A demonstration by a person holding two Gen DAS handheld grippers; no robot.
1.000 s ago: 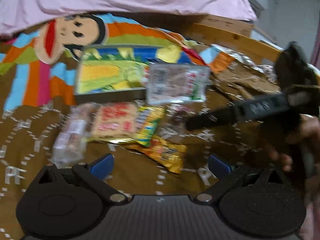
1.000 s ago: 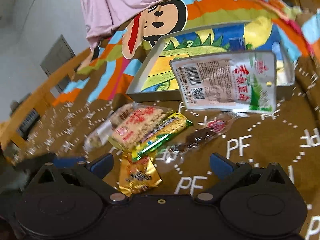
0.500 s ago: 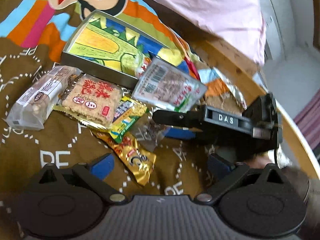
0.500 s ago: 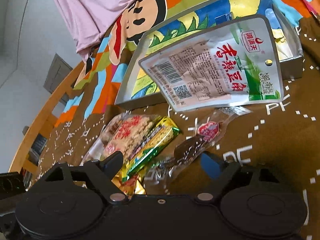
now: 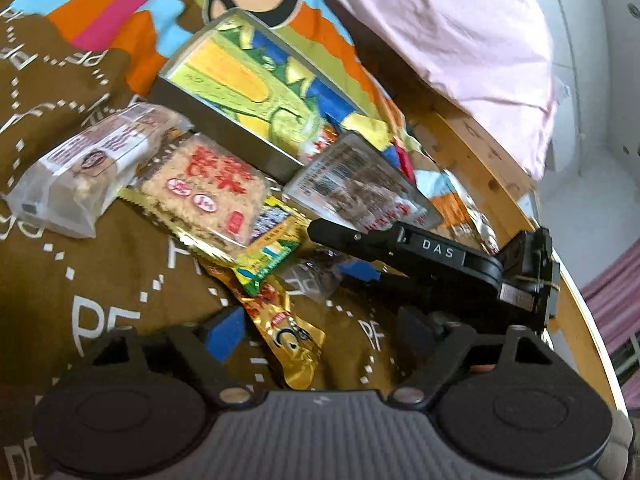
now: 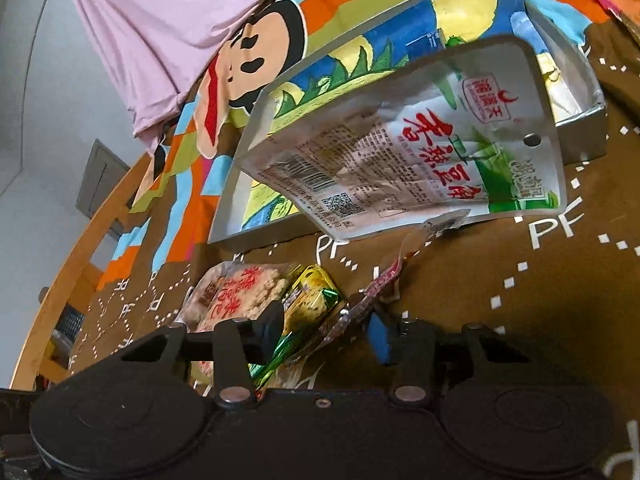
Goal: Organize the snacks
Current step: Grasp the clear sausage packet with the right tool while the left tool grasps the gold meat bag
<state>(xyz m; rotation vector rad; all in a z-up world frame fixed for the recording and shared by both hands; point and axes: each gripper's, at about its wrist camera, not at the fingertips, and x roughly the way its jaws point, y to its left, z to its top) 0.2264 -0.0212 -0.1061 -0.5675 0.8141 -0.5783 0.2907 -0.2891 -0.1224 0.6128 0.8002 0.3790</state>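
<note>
just below the tin tray (image 6: pixel 580 136), the right gripper (image 6: pixel 332 332) is closing, half-narrowed, round the dark sausage stick (image 6: pixel 360 308), lengthwise ahead; the left gripper (image 5: pixel 320 332) gapes over the gold packet (image 5: pixel 288 332).

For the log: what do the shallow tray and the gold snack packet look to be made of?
Tray: likely thin metal, a tin; dull grey walls, sharp folded corners, printed cartoon base. Gold snack packet: metallised plastic film, probably; mirror-bright creases and a crimped end.
</note>
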